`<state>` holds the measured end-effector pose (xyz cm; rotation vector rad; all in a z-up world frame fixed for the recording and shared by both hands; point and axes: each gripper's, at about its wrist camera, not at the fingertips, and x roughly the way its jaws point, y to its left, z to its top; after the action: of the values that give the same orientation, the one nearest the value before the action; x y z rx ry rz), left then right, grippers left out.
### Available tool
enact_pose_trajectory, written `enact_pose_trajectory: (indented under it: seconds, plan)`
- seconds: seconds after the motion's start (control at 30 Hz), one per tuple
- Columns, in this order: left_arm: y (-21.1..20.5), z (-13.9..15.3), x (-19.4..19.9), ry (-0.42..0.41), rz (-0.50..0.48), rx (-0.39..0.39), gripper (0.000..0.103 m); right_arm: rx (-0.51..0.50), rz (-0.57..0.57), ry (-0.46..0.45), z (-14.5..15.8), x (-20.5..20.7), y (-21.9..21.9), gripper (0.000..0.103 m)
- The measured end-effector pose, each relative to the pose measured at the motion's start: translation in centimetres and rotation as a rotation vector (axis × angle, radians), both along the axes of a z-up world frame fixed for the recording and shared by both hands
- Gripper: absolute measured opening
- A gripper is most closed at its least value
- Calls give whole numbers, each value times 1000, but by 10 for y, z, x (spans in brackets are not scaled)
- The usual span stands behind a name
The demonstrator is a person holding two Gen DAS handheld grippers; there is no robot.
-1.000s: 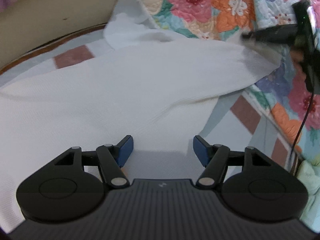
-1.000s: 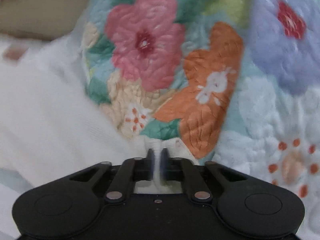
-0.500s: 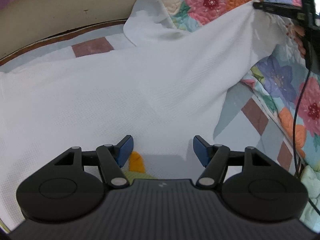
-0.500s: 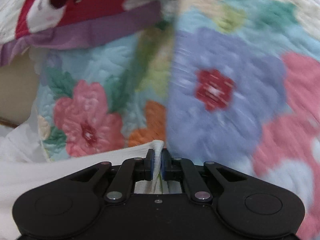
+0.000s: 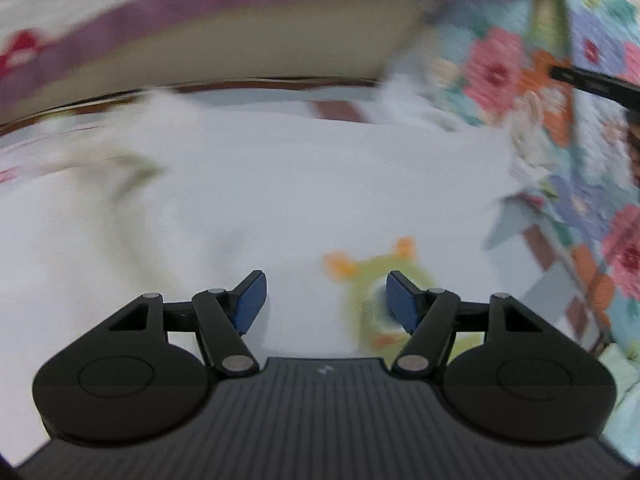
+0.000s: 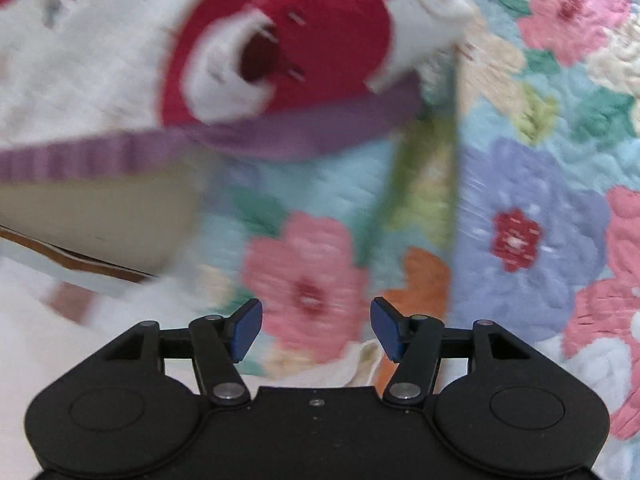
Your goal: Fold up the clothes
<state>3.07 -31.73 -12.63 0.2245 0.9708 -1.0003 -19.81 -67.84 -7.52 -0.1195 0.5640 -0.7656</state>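
White garment [image 5: 304, 184] lies spread mid-frame, green print showing low right. Right gripper [image 6: 316, 326] jaws have just been opening, wide now, cloth edge slack beneath. Left gripper [image 5: 326, 298] wide, empty. Folding barely begun.

Motion blur smears the white garment [image 5: 304, 184], its green-and-orange print [image 5: 372, 280] and the floral quilt [image 6: 532, 216].

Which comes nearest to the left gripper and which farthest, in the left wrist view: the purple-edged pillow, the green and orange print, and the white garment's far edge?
From the left gripper:
1. Green and orange print, beside its right finger.
2. White garment, far edge mid-frame.
3. Purple-edged pillow, along the top.
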Motion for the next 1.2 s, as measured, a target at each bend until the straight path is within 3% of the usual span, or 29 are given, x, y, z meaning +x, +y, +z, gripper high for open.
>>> enact_pose_trajectory:
  seconds: [0.13, 0.2, 0.27, 0.37, 0.4, 0.53, 0.6, 0.67, 0.73, 0.8, 0.93, 1.0, 1.17, 1.2]
  plan:
    - [79, 9, 33, -81, 191, 54, 66, 142, 125, -91, 15, 10, 39, 64]
    - [121, 8, 54, -100, 322, 74, 66, 166, 195, -108, 19, 23, 68, 64]
    - [166, 5, 79, -104, 453, 82, 66, 197, 283, -91, 30, 37, 100, 64]
    - [226, -2, 115, -53, 647, 35, 66, 323, 395, -21, 47, 66, 144, 59]
    - [244, -5, 128, -43, 722, 14, 66, 365, 419, 11, 54, 77, 160, 54]
    - [306, -16, 179, -11, 963, -25, 66, 533, 514, 135, 79, 120, 224, 12]
    - [327, -26, 196, 60, 1035, -40, 66, 591, 564, 201, 81, 137, 257, 11]
    - [341, -38, 204, 138, 1062, -115, 66, 602, 589, 304, 74, 160, 289, 12]
    - [343, -51, 208, 167, 1068, -142, 66, 578, 613, 395, 69, 198, 318, 15]
    - [338, -59, 210, 123, 1048, -134, 66, 549, 648, 458, 55, 243, 340, 18]
    - [344, -71, 222, 78, 1006, -118, 66, 499, 658, 445, 20, 305, 351, 36]
    - [352, -71, 229, 69, 997, -142, 66, 473, 632, 424, -1, 334, 348, 37]
    - [349, -75, 242, 73, 955, -230, 70, 556, 538, 427, -52, 389, 320, 47]
    - [347, -77, 243, 77, 958, -265, 72, 568, 514, 438, -61, 398, 315, 60]
